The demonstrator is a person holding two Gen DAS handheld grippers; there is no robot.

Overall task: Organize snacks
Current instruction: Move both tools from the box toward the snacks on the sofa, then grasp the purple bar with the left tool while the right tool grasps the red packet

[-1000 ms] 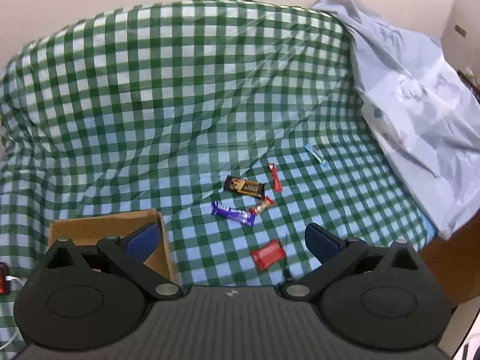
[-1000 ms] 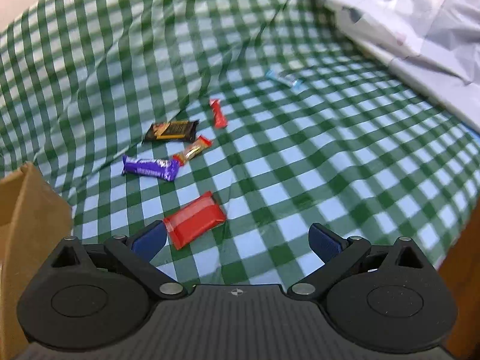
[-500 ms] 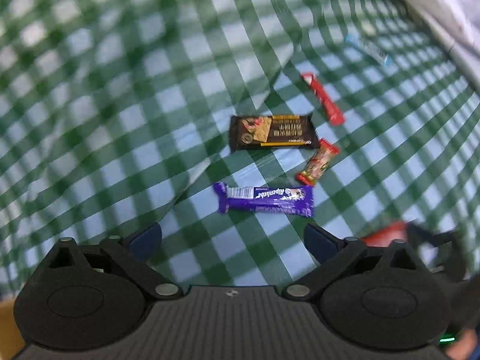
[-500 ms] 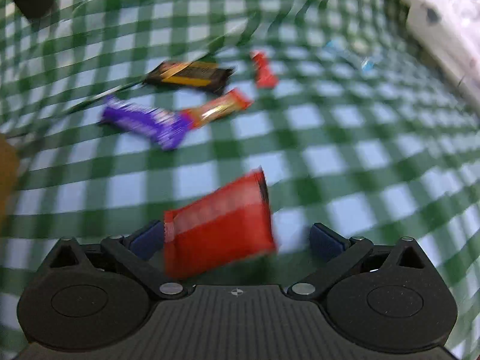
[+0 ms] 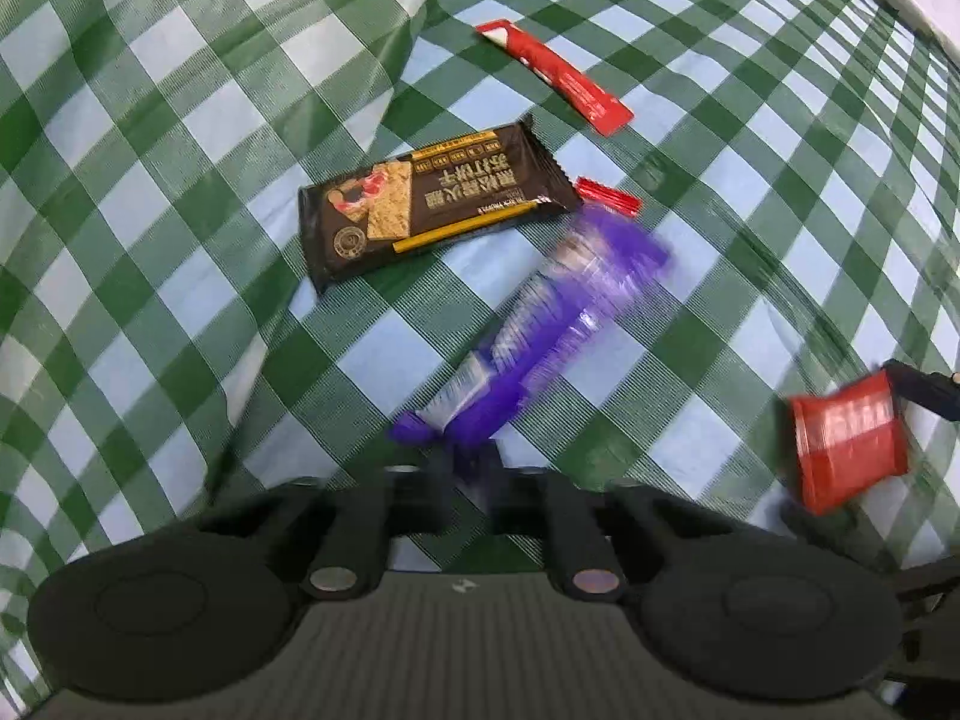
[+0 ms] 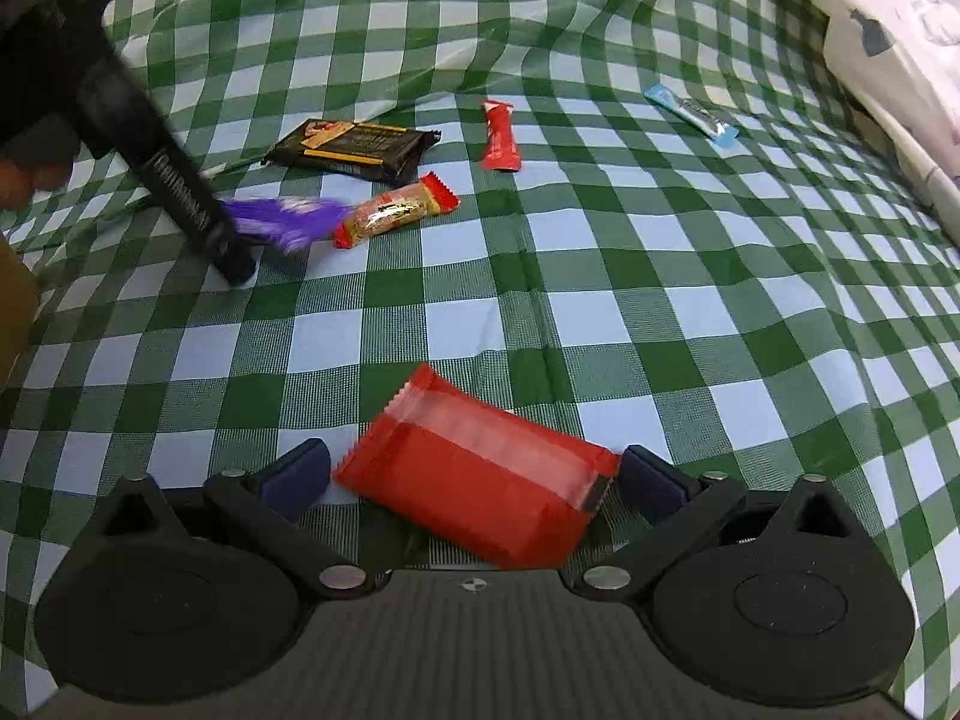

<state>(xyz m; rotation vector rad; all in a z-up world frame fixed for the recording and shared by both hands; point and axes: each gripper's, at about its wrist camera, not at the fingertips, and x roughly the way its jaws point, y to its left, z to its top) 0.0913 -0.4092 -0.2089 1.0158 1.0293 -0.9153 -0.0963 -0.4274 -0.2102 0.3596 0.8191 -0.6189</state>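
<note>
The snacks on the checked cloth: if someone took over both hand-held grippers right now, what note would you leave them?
Left hand-held gripper: jaws have just closed, pinching the near end of the blurred purple foil bar.
Right hand-held gripper: jaws have just been closing around the flat red wrapper packet; not clearly gripped yet.
On the green-and-white checked cloth: black cracker packet, gold-and-red candy bar, slim red stick, light blue stick.
Brown cardboard box at the left edge.
Done: nothing visibly put away.
Left: probably every snack.
</note>
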